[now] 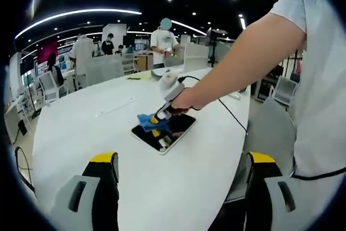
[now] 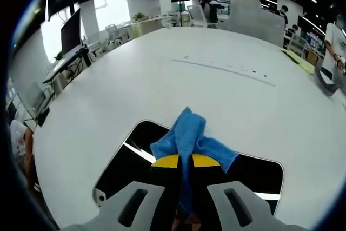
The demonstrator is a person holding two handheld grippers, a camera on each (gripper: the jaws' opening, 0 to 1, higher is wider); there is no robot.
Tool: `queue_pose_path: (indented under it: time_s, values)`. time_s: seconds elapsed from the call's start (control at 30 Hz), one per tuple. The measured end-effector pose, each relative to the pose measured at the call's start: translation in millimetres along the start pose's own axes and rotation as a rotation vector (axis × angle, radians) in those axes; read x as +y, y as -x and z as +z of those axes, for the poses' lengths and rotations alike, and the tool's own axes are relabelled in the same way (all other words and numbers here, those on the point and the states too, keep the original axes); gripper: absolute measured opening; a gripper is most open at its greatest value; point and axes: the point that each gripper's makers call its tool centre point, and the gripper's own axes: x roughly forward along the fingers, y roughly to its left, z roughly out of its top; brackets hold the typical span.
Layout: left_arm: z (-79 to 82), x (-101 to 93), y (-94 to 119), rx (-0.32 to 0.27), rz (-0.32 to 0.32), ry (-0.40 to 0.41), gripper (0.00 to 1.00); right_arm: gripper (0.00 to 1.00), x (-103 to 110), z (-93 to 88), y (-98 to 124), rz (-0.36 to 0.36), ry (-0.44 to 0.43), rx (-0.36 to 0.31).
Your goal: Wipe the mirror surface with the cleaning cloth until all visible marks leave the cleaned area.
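A dark rectangular mirror with a white frame lies flat on the white table. In the left gripper view, the right gripper, held in a person's hand, presses a blue cleaning cloth onto the mirror's left part. My left gripper hangs open over the table's near edge, well short of the mirror. In the right gripper view, the right gripper is shut on the blue cloth, which bunches out ahead of the yellow tips over the mirror.
A white cable runs from the right gripper across the table. A white device sits behind the mirror. Several people and chairs stand at the table's far side. A grey chair is at the right edge.
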Motion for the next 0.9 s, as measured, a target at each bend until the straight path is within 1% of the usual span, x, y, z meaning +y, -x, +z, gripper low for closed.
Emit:
queue_pose_path:
  time_s: [0.33, 0.9]
  values:
    - [4.5, 0.5, -1.6, -0.011, -0.004, -0.002, 0.99, 0.02, -0.5, 1.9, -2.0, 0.004, 0.003, -0.008]
    - [2.0, -0.4, -1.6, 0.003, 0.001, -0.008, 0.99, 0.02, -0.8, 3.8, -3.9, 0.005, -0.008, -0.014]
